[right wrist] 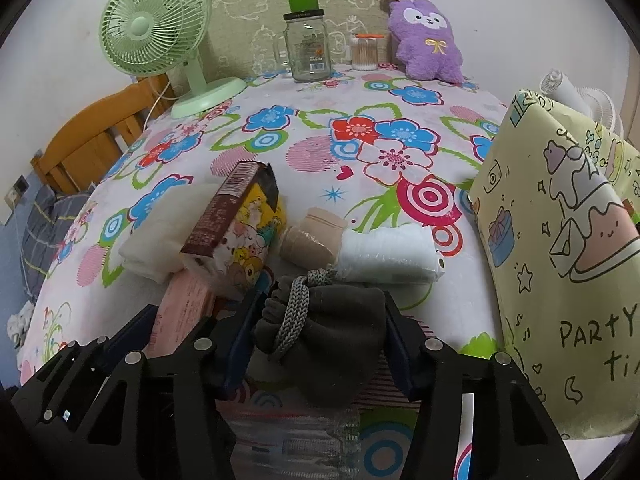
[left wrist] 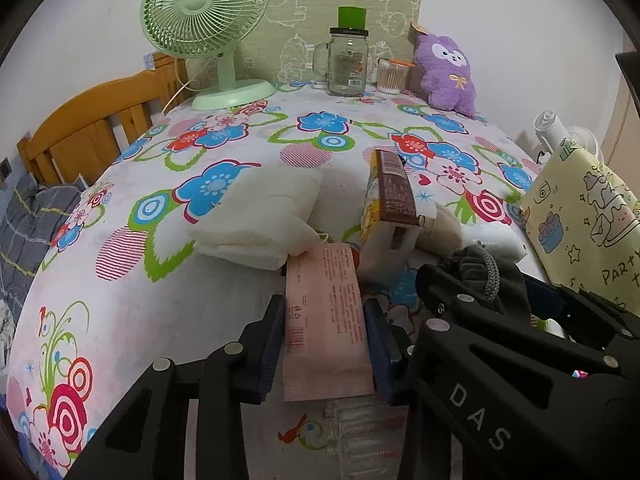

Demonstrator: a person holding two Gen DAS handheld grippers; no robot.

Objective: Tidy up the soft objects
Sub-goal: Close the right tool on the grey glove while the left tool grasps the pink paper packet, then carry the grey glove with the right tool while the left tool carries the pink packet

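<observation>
I'm pinching a pink flat packet [left wrist: 324,320] with my left gripper [left wrist: 326,344]: pale pink, printed text and a barcode, lying near edge of the table, long side pointing away from me. Pads are touching both its long edges.

My right gripper [right wrist: 320,336] is closing round a dark grey drawstring pouch [right wrist: 332,336], soft and slumped, with a grey-white braided cord [right wrist: 296,312] knotted at its top. The pouch is filling the gap between the jaws; I can't tell if the pads are actually pressing it.

It's sitting just right of the packet, near edge.

Just beyond: a white soft bundle [left wrist: 260,216] on the left, a cartoon-print tissue pack [right wrist: 240,232] tilted up, a beige roll [right wrist: 312,232], a white folded pad [right wrist: 388,256].

A yellow paper bag [right wrist: 560,240] is standing at right. Everything is on a floral tablecloth [left wrist: 140,280].

Far edge: green fan [left wrist: 204,28], glass jar [left wrist: 346,60], purple plush [left wrist: 444,68].
</observation>
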